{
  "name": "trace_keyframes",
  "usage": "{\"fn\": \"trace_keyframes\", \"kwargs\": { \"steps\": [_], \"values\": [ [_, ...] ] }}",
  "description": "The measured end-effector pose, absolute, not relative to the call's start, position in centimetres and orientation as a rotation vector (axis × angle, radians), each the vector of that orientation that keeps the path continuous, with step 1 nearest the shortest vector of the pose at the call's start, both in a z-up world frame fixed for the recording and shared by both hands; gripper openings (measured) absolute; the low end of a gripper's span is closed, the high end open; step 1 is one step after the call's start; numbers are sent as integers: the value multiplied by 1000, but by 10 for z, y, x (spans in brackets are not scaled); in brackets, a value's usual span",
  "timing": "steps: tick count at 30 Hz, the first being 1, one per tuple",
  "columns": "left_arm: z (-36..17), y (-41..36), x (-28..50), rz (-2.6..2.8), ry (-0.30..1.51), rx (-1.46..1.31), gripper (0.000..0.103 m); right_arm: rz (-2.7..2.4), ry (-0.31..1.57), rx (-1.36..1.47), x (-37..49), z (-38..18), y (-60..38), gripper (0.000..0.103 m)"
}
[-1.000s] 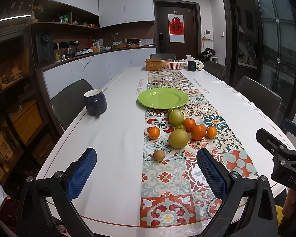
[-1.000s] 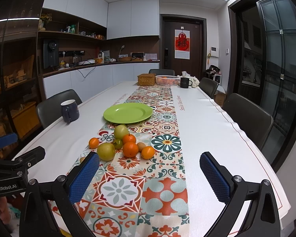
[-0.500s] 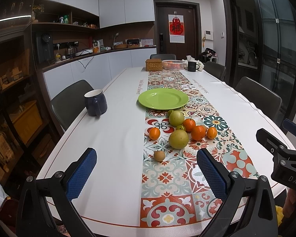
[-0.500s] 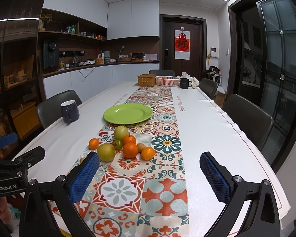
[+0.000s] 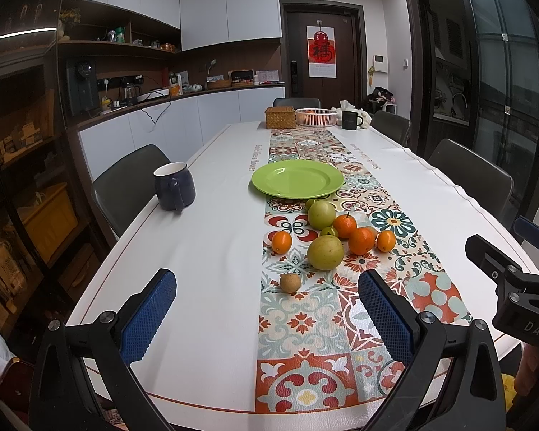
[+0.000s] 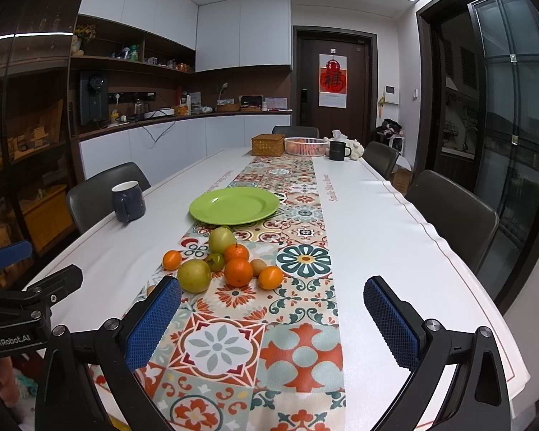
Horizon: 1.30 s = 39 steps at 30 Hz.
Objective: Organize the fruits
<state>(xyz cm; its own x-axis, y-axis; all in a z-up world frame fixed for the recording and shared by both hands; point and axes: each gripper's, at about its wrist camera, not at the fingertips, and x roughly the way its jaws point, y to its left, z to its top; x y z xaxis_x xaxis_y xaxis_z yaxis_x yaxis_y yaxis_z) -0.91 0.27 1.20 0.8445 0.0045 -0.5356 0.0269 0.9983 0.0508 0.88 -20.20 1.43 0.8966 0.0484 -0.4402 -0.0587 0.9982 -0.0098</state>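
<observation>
— What do we see of our tools?
— Our left gripper point(image 5: 266, 316) has black arms, silver screws and blue dimpled pads point(image 5: 148, 318). Our right gripper point(image 6: 273, 323) looks identical, with "DAS" printed on its black body.

A cluster of fruits point(image 6: 223, 265) is gathered on a patterned table runner point(image 6: 269, 309), just in front of an empty green plate point(image 6: 234, 205). The right gripper point(image 6: 273, 319) is held wide open above the runner, nothing grasped.
</observation>
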Motion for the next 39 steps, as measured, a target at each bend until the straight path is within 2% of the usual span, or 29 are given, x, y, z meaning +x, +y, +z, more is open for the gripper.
{"fn": "trace_keyframes", "kwargs": {
  "steps": [8, 20, 25, 34, 39],
  "values": [
    [10, 7, -1, -10, 585, 56, 103, 86, 470, -48, 14, 27, -193, 102],
    [-5, 8, 35, -25, 613, 79, 102, 208, 539, -159, 62, 3, -171, 102],
    [-19, 6, 52, -39, 637, 109, 89, 254, 561, -213, 84, -6, -160, 97],
    [-50, -1, 76, -117, 712, 176, 69, 367, 630, -309, 113, -31, -138, 82],
    [-62, -4, 85, -161, 739, 212, 63, 426, 664, -342, 128, -42, -129, 74]
  ]
}}
